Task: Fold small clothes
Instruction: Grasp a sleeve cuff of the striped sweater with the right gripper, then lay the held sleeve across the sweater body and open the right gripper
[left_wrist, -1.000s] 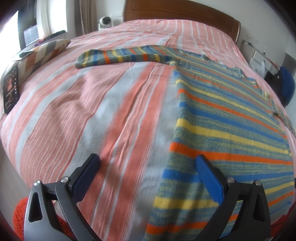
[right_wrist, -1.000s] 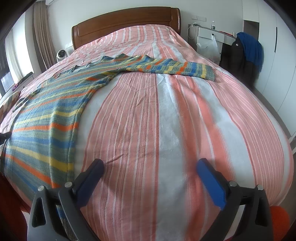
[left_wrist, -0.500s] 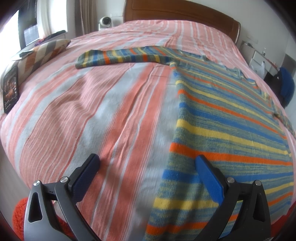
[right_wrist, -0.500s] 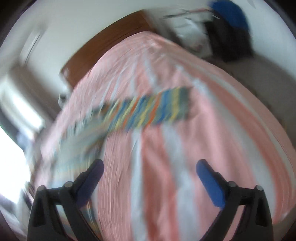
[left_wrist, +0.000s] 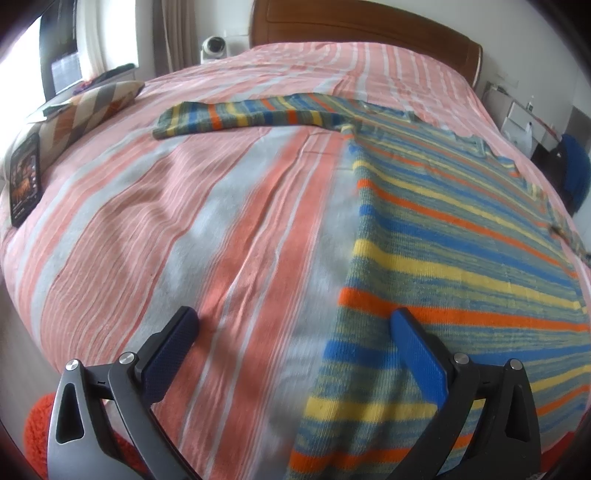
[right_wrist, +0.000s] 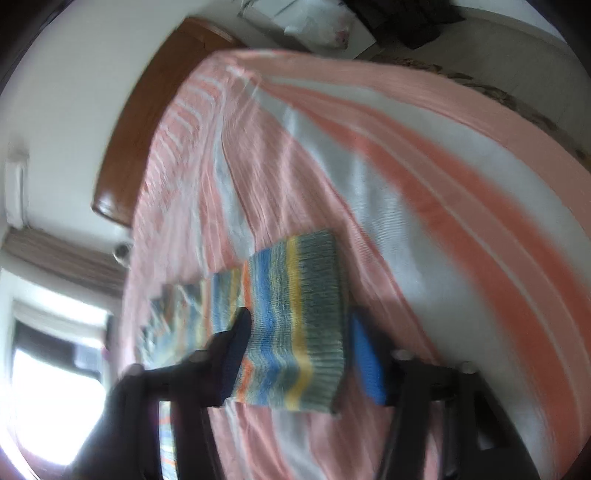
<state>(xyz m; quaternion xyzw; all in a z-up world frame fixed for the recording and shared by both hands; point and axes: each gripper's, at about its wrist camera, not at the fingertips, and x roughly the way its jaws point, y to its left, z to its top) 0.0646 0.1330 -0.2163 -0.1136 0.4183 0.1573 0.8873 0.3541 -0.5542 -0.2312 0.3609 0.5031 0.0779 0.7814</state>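
A striped knit sweater in blue, yellow, orange and grey-green lies flat on the bed, its left sleeve stretched out to the left. My left gripper is open and empty, low over the sweater's near hem corner, its right finger over the knit. In the blurred right wrist view, my right gripper is open, with the cuff of the other sleeve between its fingers.
The pink and grey striped bedspread covers the bed. A phone and a patterned pillow lie at the left edge. A wooden headboard stands at the back.
My right gripper has swung fast across the bed to the far sleeve cuff, which now sits between its fingers. My left gripper has barely moved.
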